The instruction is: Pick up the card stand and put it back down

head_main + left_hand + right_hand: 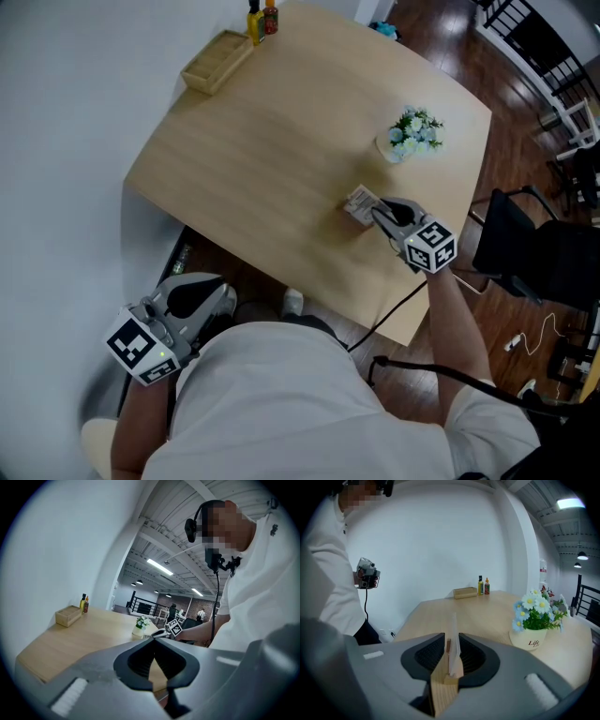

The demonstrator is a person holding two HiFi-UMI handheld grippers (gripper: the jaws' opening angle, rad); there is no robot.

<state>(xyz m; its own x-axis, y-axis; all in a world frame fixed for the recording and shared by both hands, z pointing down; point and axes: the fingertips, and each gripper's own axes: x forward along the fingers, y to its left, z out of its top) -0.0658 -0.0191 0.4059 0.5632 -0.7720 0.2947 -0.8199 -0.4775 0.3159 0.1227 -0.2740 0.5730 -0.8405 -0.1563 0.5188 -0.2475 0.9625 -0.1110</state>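
A small white pot of blue and white flowers (pixel 405 139) stands on the light wooden counter (pixel 272 178). At the far corner sits a wooden box (pixel 217 62), with a yellow bottle (pixel 254 23) and a red bottle (pixel 271 19) just beside it. A black chair (pixel 534 253) stands on the dark wood floor (pixel 511 108) near the counter.

Flower pot (pixel 405 141) stands just beyond card stand (pixel 360 203); tight gap there. You get wide bare table (pixel 262 159) left and centre. Wooden box (pixel 217 61), bottles (pixel 262 21) block far left corner. Chair (pixel 525 246) crowds your right table edge.
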